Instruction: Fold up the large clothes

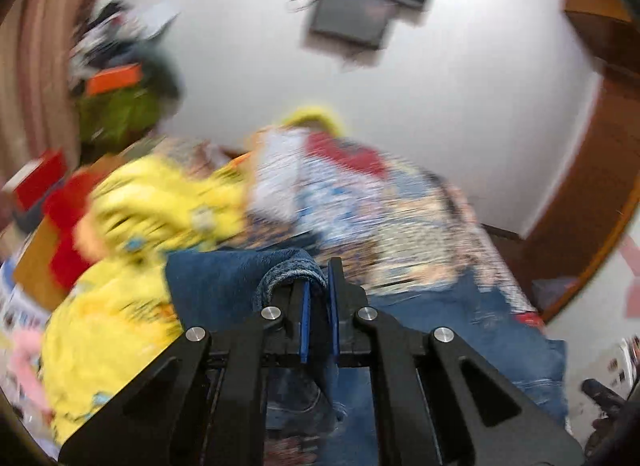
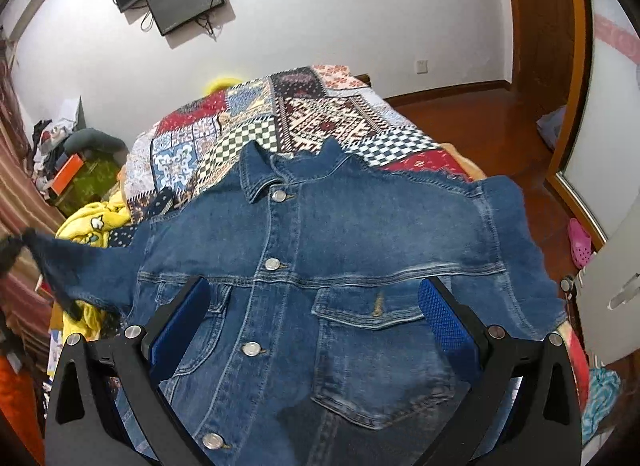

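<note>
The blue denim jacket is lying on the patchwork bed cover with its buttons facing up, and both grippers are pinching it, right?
Not both. Only the left gripper pinches the blue denim jacket; the right wrist view shows the right gripper open above it. The jacket does lie buttons up on the patchwork bed cover.

- The denim jacket (image 2: 340, 250) lies spread over the near half of the bed (image 2: 304, 113); its collar end leaves the patchwork cover beyond it bare.
- The lifted sleeve (image 2: 80, 266) stretches out past the bed's left edge, crossing the way there.
- A yellow garment (image 2: 96, 225) is heaped beside the bed on the left, with piled clutter (image 2: 72, 161) further back by the wall.
- To the right, the wooden floor (image 2: 480, 129) lies open, apart from a pink shoe (image 2: 580, 242).
</note>
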A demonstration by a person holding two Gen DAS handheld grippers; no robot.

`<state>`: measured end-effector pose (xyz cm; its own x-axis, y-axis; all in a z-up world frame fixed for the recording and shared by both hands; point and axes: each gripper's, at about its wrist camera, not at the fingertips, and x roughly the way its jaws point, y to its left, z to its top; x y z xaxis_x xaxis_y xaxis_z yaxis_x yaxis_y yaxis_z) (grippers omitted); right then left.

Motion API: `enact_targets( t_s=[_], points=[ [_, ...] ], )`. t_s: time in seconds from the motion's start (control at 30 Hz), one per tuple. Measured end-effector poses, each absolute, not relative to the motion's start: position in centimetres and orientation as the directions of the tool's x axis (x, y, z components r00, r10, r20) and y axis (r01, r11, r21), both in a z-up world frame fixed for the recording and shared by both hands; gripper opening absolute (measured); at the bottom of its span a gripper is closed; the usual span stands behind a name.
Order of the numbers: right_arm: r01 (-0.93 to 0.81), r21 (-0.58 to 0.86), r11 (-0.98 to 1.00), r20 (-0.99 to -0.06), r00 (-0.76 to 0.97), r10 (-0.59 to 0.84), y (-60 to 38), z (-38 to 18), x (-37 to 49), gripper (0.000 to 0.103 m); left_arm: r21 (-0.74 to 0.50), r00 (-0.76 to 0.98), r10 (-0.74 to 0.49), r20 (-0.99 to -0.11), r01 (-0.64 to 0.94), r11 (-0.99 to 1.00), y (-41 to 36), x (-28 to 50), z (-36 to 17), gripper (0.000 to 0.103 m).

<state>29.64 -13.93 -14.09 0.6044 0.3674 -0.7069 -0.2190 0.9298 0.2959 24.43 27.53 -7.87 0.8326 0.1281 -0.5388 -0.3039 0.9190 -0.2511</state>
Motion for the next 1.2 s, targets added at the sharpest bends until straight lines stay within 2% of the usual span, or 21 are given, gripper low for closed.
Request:
enact_targets(
  t_s=[0.1,0.2,0.33,0.5,0.6,0.77,0.83,0.9,0.97,1.13,1.2],
  points=[
    [-0.213,0.307,0.928,-0.701,0.609,0.372,-15.5,-13.9,29.5,0.103,-0.225,0.851,0.047,-0.523,-0.191,0.955,22.1,27.5,-6.6,0.007],
    [-0.207,0.322,0.924,-0.699,0.606,0.380,-17.1,-14.1,29.4,0.103,-0.187,0.837,-0.021,-0.547,-0.097,0.978,16.5,30.1,-7.5,0.007],
    [-0.195,0.303,0.933,-0.708,0.609,0.357,-18.9,-14.4,29.1,0.103,-0.208,0.755,-0.158,-0.636,0.030,0.978,10.0,33.3,-11.3,0.007],
    [-0.190,0.287,0.939,-0.718,0.606,0.343,-20.5,-15.0,28.9,0.103,-0.190,0.588,-0.236,-0.774,0.140,0.972,2.5,35.4,-17.9,0.007],
    [-0.177,0.290,0.941,-0.724,0.602,0.337,-21.3,-15.6,29.0,0.103,-0.171,0.501,-0.230,-0.834,0.161,0.972,-1.0,35.2,-21.8,0.007],
    [-0.169,0.303,0.938,-0.732,0.589,0.342,-21.7,-16.1,29.0,0.103,-0.118,0.435,-0.179,-0.883,0.164,0.979,-2.3,34.4,-24.7,0.008],
    [-0.179,0.288,0.941,-0.735,0.588,0.337,-21.4,-16.1,29.0,0.103,-0.144,0.434,-0.203,-0.878,0.166,0.976,-1.9,33.5,-24.3,0.014],
    [-0.193,0.269,0.944,-0.737,0.589,0.330,-20.9,-16.0,28.9,0.103,-0.194,0.426,-0.254,-0.868,0.179,0.964,-1.3,32.6,-23.9,0.040],
    [-0.212,0.253,0.944,-0.739,0.587,0.330,-20.0,-15.8,29.0,0.103,-0.217,0.439,-0.278,-0.855,0.185,0.959,-0.4,31.3,-23.2,0.056],
    [-0.296,0.203,0.933,-0.737,0.581,0.345,-16.2,-14.9,29.5,0.103,-0.184,0.484,-0.237,-0.842,0.154,0.971,3.2,28.2,-21.6,0.059],
    [-0.339,0.179,0.924,-0.739,0.574,0.353,-14.4,-14.7,29.5,0.103,-0.143,0.518,-0.174,-0.837,0.101,0.985,5.2,26.7,-20.8,0.067]
  ],
)
